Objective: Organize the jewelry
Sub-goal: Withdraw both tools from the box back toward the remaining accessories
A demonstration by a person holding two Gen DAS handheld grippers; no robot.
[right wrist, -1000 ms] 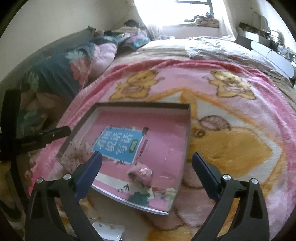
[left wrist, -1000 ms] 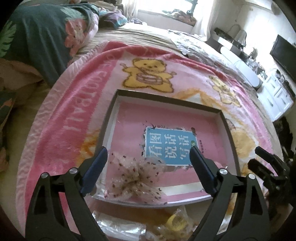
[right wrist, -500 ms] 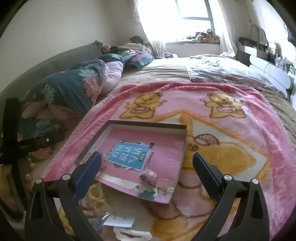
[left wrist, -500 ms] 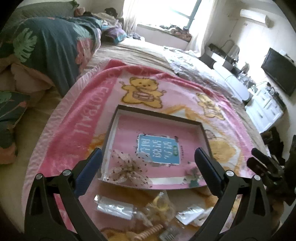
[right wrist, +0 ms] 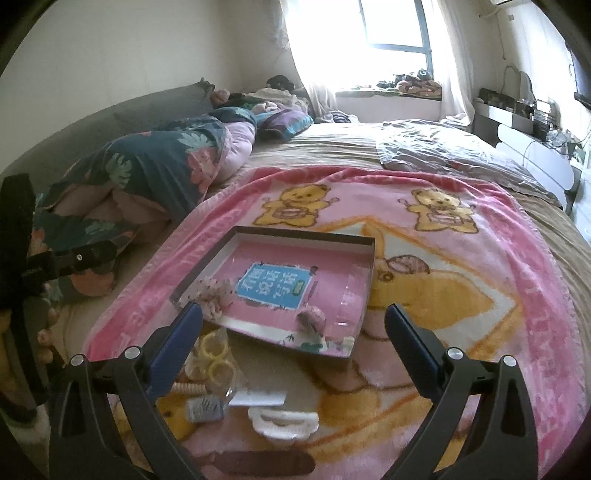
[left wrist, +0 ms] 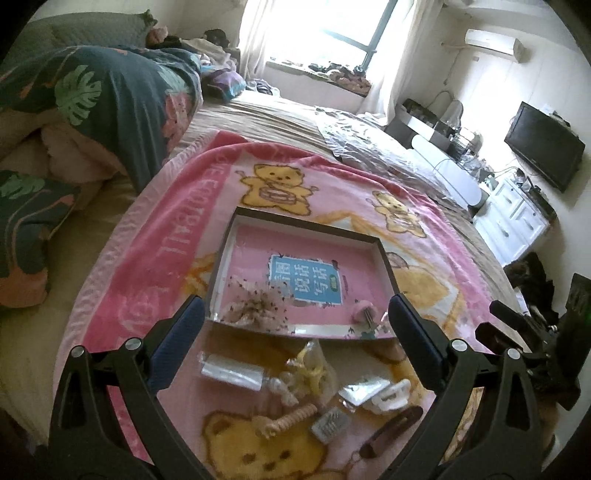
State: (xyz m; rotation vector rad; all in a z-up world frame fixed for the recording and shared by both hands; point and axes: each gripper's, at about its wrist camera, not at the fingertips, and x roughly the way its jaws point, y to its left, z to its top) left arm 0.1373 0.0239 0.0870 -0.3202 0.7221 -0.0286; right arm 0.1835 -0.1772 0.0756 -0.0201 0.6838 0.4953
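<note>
Both tools [left wrist: 295, 332] [right wrist: 293, 332] agape, clear of tray rim [left wrist: 310, 223].

A pink blanket [left wrist: 155, 258] printed with yellow bears covers the near part of a bed with a tan sheet [left wrist: 258, 118]. A dark floral quilt [left wrist: 110, 107] is heaped along the bed's left side. Beyond the bed a bright window [right wrist: 391, 26] with pale curtains lights the room. A black television [left wrist: 545, 146] hangs on the right wall above white drawers [left wrist: 513, 225], and an air conditioner [left wrist: 491, 40] sits high up.
</note>
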